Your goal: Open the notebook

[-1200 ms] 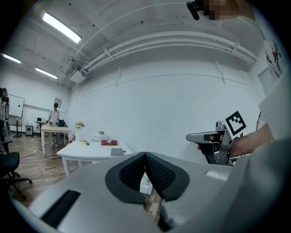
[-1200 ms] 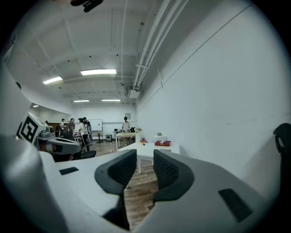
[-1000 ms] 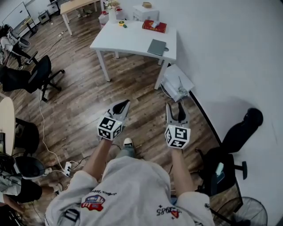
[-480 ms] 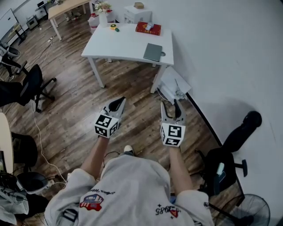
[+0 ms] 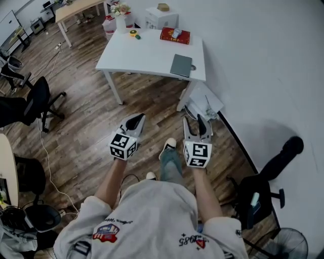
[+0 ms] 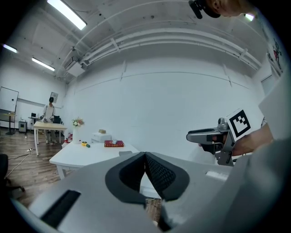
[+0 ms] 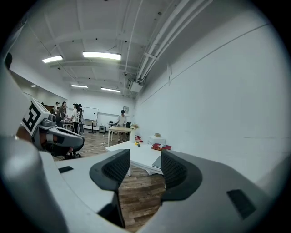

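Observation:
A closed grey notebook [image 5: 181,65] lies flat near the right edge of a white table [image 5: 136,53], far ahead of both grippers. It shows small in the left gripper view [image 6: 126,153] and between the jaws in the right gripper view [image 7: 156,162]. My left gripper [image 5: 135,120] is held level over the wooden floor, its jaws shut and empty [image 6: 145,157]. Beside it, my right gripper [image 5: 198,123] has its jaws apart and closing, with nothing between them [image 7: 144,157].
A red book [image 5: 175,35], a yellow tape roll [image 5: 132,33] and a white box [image 5: 162,15] are at the table's far end. A white device [image 5: 202,103] sits on the floor by the wall. Office chairs [image 5: 30,101] stand left, a black chair [image 5: 255,195] right.
The person has stepped toward the table, one foot now forward. Both grippers moved along with the body, and the table and notebook appear a little nearer.

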Motion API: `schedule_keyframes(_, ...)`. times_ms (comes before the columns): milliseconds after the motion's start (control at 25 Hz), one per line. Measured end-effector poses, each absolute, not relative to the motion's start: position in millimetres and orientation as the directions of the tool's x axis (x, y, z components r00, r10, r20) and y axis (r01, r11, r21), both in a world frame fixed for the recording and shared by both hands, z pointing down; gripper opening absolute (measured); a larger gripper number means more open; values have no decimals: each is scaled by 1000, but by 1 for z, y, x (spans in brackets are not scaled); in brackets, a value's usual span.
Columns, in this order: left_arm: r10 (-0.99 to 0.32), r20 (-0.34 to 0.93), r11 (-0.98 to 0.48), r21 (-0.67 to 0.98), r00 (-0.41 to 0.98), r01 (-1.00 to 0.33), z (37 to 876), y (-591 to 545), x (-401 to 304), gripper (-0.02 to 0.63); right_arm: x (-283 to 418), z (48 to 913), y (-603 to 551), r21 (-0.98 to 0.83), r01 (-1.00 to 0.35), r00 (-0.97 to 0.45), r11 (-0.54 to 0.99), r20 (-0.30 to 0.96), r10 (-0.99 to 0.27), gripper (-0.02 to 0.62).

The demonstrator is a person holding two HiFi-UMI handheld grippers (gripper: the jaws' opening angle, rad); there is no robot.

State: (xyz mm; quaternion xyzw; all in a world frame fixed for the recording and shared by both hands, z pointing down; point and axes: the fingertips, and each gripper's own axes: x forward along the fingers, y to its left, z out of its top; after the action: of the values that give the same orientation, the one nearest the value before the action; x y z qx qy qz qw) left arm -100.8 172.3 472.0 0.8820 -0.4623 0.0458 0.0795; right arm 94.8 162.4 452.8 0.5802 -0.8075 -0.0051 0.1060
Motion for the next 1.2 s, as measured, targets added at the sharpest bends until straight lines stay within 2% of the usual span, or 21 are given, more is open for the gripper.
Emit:
schedule_keyframes(320, -824, 169, -533, 93, 541, -841, 481, 90, -122, 5, 76, 468, 69, 79, -935, -330, 345, 160, -930, 190)
schedule_keyframes(640, -840, 187, -498, 106, 509, -861, 489, -39, -134, 5, 64, 487, -67, 55, -920, -374, 389, 176, -910, 184)
schedule_keyframes(960, -854, 198, -474, 86, 481, -876, 487, -178, -137, 5, 60, 499, -224, 73, -900, -412, 431, 189, -892, 184)
schedule_keyframes(1200, -865, 186, -458, 87, 466, -885, 477, -234, -146, 5, 43, 498, -284, 112, -876, -442, 469, 203, -874, 184)
